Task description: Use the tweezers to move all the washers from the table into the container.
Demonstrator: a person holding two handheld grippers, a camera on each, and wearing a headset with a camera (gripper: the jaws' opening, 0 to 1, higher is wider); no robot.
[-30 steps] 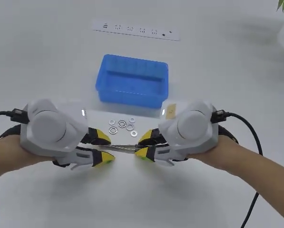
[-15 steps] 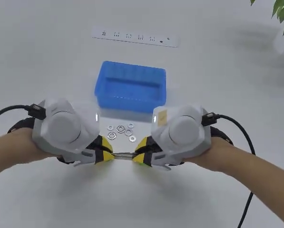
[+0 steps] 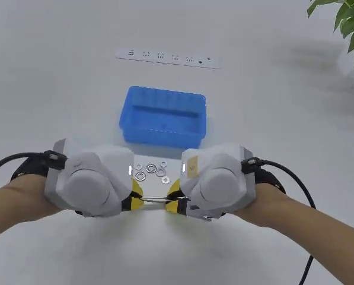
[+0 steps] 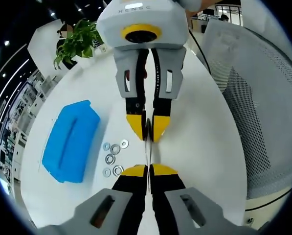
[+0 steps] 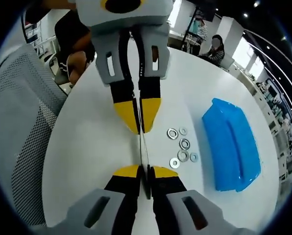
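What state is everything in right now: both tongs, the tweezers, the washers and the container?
left tongs: shut on one end of the tweezers.
right tongs: shut on the tweezers' other end.
tweezers: held between both tongs.
washers: six, lying loose on the table.
container: upright, open-topped, no washers visible inside.

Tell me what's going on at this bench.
A person holds a gripper in each hand, tips facing each other. The left gripper and right gripper are both shut on the tweezers, which span the gap between them. The washers lie clustered on the table, just in front of the blue container, which looks empty.
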